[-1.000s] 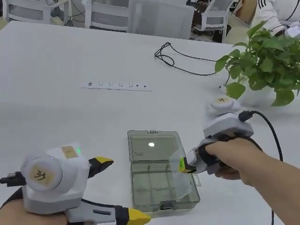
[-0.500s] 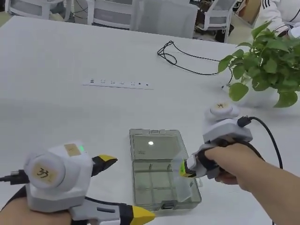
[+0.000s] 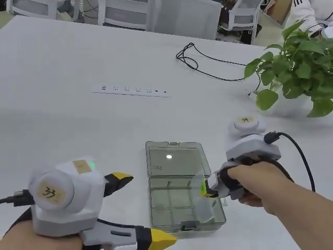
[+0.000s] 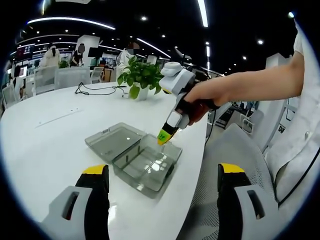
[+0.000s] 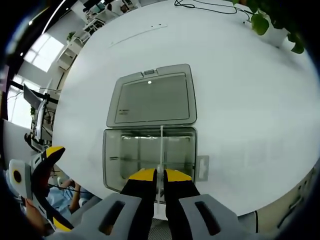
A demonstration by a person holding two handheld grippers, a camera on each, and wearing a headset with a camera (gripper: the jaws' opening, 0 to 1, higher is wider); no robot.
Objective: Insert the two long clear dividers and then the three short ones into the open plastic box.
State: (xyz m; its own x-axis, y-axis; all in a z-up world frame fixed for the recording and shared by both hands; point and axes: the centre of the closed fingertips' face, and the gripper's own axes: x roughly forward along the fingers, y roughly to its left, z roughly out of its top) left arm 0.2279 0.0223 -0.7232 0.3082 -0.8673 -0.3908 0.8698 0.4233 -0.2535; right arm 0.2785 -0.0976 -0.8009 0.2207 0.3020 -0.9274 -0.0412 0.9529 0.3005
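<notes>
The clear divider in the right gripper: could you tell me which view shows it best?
The right gripper view: the divider runs edge-on from the right gripper over the box. The head and left gripper views give just a faint clear sheet.

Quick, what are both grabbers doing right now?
Left gripper: open, holding nothing.
Right gripper: shut on a clear divider.
</notes>
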